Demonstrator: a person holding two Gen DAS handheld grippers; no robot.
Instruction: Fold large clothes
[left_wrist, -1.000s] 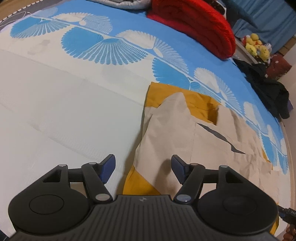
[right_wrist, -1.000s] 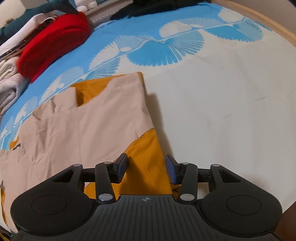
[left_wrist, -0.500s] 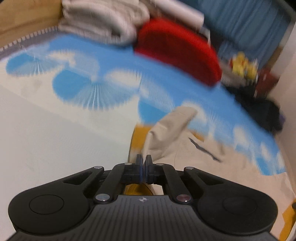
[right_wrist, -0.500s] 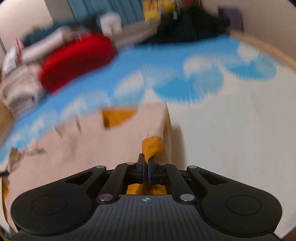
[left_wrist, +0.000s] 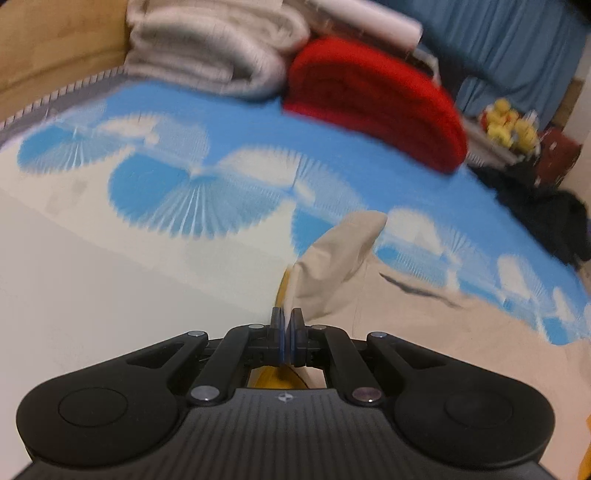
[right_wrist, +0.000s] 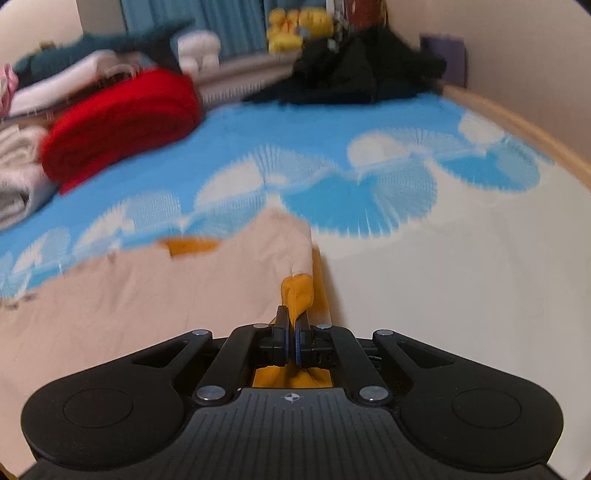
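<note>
the beige and mustard garment (right_wrist: 155, 295) lies spread on the bed (right_wrist: 461, 266), filling the lower left of the right wrist view and running from centre to about 3 o'clock in the left wrist view. it looks light, thin and limp, so i judge it will sag and drag wherever it is not held; the near corners are the sensible places to take it. the left claw (left_wrist: 287, 318) is pressed together on a beige corner that stands up toward 1 o'clock. the right claw (right_wrist: 291, 320) pinches a mustard fold of the hem, peaked at 12 o'clock. both claws point forward and downward across the bed, toward the red blanket (left_wrist: 373, 103).
</note>
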